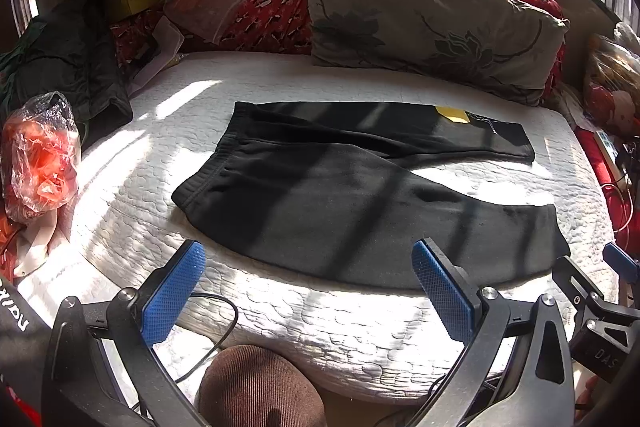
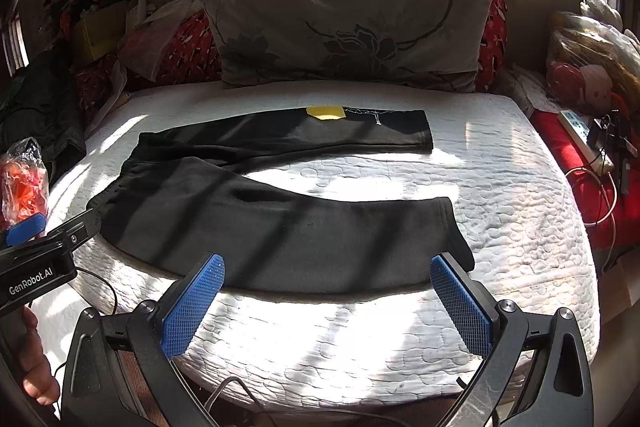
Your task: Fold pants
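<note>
Black pants (image 1: 340, 195) lie flat on the white quilted bed (image 1: 280, 327), waistband at the left, both legs spread apart and pointing right; they also show in the right wrist view (image 2: 280, 227). A yellow tag (image 2: 325, 113) sits on the far leg. My left gripper (image 1: 308, 291) is open and empty, hovering just short of the near edge of the pants, by the waist end. My right gripper (image 2: 328, 299) is open and empty, hovering at the near leg's edge close to its cuff (image 2: 452, 227).
A grey floral pillow (image 2: 348, 35) and red cushions (image 1: 268, 15) line the far side. A plastic bag of orange things (image 1: 38, 163) and dark clothing (image 1: 68, 67) lie at the left. Cables and a power strip (image 2: 580, 135) are at the right. A brown knee (image 1: 256, 387) is below.
</note>
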{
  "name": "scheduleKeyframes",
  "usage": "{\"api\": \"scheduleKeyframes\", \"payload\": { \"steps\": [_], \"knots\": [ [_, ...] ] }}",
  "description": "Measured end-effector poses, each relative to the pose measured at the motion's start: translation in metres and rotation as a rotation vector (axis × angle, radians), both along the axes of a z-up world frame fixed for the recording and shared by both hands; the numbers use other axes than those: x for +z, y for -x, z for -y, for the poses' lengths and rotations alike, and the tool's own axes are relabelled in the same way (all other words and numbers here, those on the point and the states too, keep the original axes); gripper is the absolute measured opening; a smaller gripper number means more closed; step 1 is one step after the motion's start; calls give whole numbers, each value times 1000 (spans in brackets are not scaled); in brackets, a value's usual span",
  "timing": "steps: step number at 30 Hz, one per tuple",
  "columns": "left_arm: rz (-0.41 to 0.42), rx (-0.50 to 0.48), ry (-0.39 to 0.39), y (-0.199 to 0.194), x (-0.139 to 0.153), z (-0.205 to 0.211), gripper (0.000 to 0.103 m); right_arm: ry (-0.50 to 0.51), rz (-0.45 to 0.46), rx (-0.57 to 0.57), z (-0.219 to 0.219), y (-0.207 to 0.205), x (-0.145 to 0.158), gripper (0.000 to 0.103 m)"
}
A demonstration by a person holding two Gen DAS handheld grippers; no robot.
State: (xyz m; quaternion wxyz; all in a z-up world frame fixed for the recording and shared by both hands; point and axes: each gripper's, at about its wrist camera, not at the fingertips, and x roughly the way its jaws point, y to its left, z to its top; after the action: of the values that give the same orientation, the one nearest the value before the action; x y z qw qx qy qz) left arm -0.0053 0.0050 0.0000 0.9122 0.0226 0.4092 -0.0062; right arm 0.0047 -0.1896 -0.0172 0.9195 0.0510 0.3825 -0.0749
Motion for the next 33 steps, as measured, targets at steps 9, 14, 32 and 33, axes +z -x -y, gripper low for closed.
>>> {"api": "scheduleKeyframes", "payload": {
  "steps": [9, 14, 32, 33],
  "knots": [
    [-5, 5, -2, 0, -1, 0, 103, 0, -8, 4, -1, -4, -2, 103],
    [-25, 18, -2, -4, -5, -4, 103, 1, -14, -1, 0, -5, -4, 103],
    [-52, 28, -12, -8, -10, -6, 103, -2, -27, -24, 8, -4, -6, 103],
    [-52, 27, -13, -8, -10, -6, 103, -1, -27, -24, 8, -4, -6, 103]
  ]
}}
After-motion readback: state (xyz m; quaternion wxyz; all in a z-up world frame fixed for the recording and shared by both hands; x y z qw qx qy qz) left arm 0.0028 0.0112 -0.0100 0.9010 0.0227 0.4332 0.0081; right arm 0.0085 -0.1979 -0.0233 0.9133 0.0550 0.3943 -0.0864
